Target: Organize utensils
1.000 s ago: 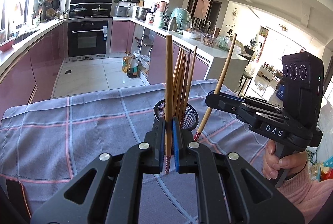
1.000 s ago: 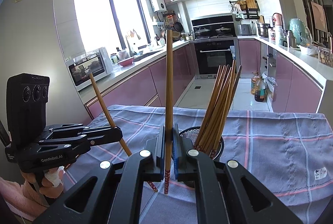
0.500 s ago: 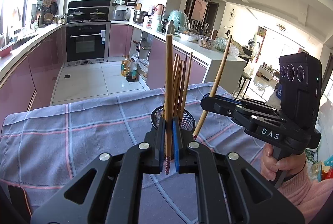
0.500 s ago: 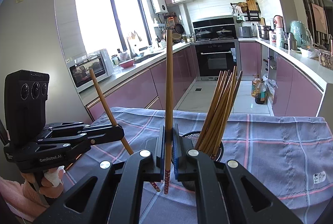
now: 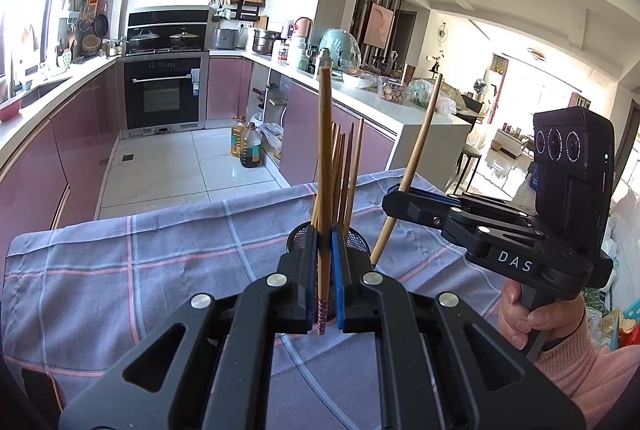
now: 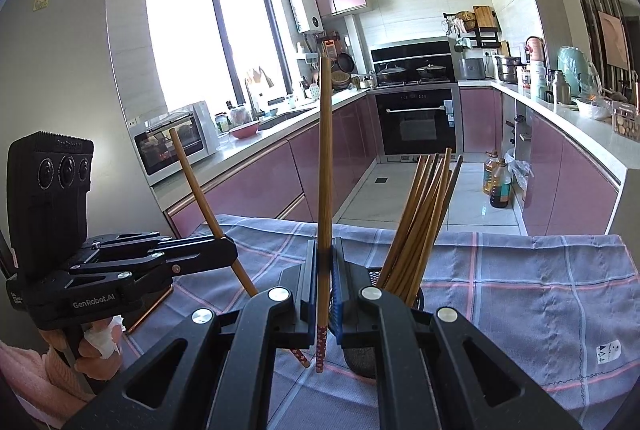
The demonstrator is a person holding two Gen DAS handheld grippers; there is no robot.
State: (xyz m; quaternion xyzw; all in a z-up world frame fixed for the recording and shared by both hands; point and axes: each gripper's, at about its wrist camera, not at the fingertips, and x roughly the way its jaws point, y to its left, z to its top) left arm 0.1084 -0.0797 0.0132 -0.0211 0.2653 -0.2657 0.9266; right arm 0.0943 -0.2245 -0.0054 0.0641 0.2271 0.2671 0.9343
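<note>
My left gripper (image 5: 324, 270) is shut on a brown wooden chopstick (image 5: 325, 158) that stands upright, patterned tip down. Just behind it stands a black mesh holder (image 5: 357, 240) with several chopsticks (image 5: 347, 174) in it. To the right, my right gripper (image 5: 394, 204) holds a second chopstick (image 5: 418, 158) tilted beside the holder. In the right wrist view, the right gripper (image 6: 325, 282) is shut on its upright chopstick (image 6: 325, 158). The mesh holder (image 6: 362, 360) with its chopstick bundle (image 6: 424, 222) is just right of it. The left gripper (image 6: 230, 254) grips its slanted chopstick (image 6: 198, 190) at the left.
A purple-grey plaid cloth (image 5: 120, 270) covers the table under everything. A person's hand (image 5: 524, 322) in a pink sleeve holds the right gripper. Beyond the table's far edge lies the kitchen floor, with oil bottles (image 5: 250, 150), pink cabinets and an oven (image 5: 162, 92).
Both grippers stay shut on their chopsticks and hover in nearly the same place beside the holder.
</note>
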